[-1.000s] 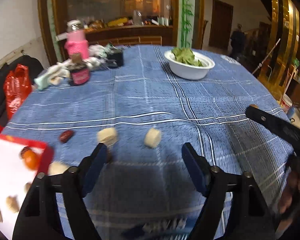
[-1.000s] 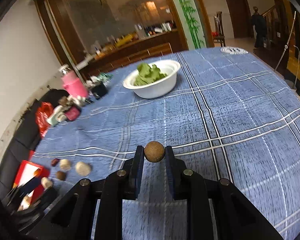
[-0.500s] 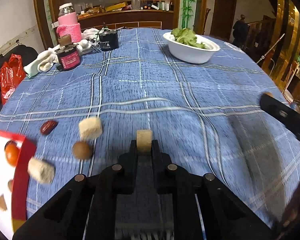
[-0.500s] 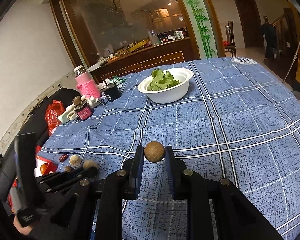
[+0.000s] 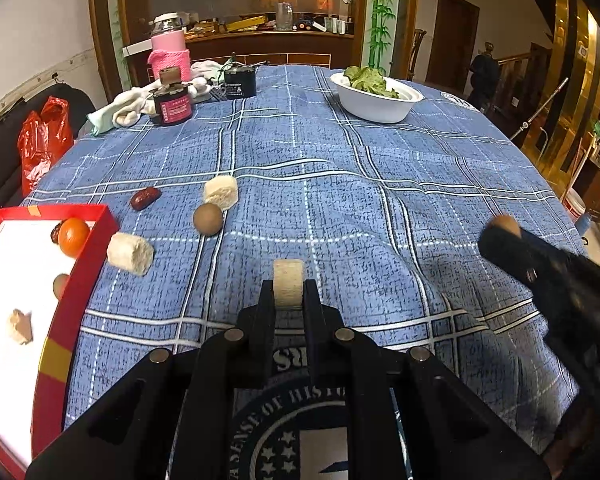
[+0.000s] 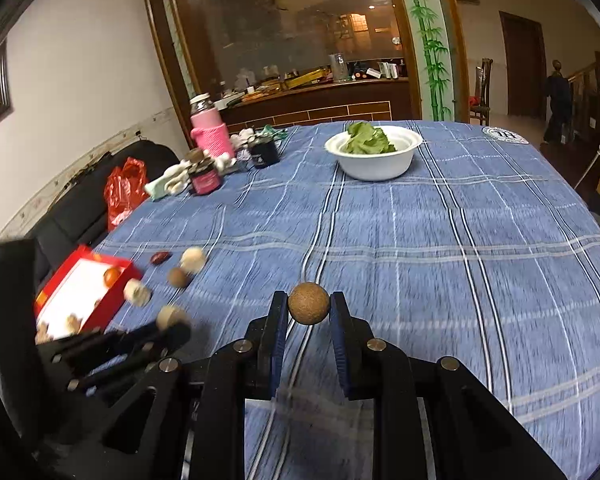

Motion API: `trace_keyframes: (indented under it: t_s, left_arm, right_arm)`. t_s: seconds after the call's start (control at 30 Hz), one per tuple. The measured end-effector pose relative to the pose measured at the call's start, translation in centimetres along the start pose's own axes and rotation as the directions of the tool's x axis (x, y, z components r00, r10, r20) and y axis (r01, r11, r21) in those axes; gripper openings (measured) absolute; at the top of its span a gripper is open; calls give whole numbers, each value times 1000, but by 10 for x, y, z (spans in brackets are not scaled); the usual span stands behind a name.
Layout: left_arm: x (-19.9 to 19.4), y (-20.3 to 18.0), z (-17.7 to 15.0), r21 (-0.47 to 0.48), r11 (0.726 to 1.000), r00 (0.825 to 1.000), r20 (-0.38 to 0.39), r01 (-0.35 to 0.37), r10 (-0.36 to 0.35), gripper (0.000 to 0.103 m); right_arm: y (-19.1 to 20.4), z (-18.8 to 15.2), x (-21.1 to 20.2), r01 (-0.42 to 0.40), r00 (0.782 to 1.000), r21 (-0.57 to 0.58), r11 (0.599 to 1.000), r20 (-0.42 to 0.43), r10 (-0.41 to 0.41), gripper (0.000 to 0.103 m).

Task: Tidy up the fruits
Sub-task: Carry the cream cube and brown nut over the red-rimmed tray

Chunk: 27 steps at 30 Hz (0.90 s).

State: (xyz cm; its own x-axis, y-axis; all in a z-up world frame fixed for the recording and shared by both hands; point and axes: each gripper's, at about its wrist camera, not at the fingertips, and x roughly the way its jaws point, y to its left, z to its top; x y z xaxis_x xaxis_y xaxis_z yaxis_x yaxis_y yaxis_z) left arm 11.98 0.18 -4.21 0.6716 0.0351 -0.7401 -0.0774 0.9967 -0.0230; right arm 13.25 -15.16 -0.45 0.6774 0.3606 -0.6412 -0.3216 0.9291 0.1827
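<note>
Left gripper point(image 5: 288, 286) was clamped on a pale cylindrical fruit chunk point(image 5: 288, 284), carried above the tablecloth point(image 5: 340, 200); right gripper point(image 6: 309, 305) pinched a round brown fruit point(image 6: 309, 304). Red box point(image 5: 76, 292) lay to the left. Advice: travel level, lower inside the rim, then release. The chunk's long axis stood about upright between the jaws; the ball had none.

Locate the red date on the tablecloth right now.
In the left wrist view the red date lies on the blue tablecloth at left, just beyond the red box, left of a pale chunk and the brown ball.
</note>
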Motion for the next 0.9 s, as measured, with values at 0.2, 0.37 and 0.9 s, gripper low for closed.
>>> trace_keyframes:
  t_s: [0.2, 0.37, 0.9]
  left_arm:
    - [0, 7, -2, -20, 1000, 1000, 6, -1, 1, 10]
    - [-2, 7, -2, -23, 1000, 1000, 18, -9, 9, 10]
    - [-30, 56, -21, -279, 958, 989, 107, -66, 99, 10]
  right_arm:
    - [7, -18, -5, 20, 1000, 15, 1000, -7, -20, 22]
    - [10, -21, -4, 35, 999, 10, 999, -3, -35, 22]
    - [4, -21, -7, 25, 1000, 43, 999, 15, -26, 22]
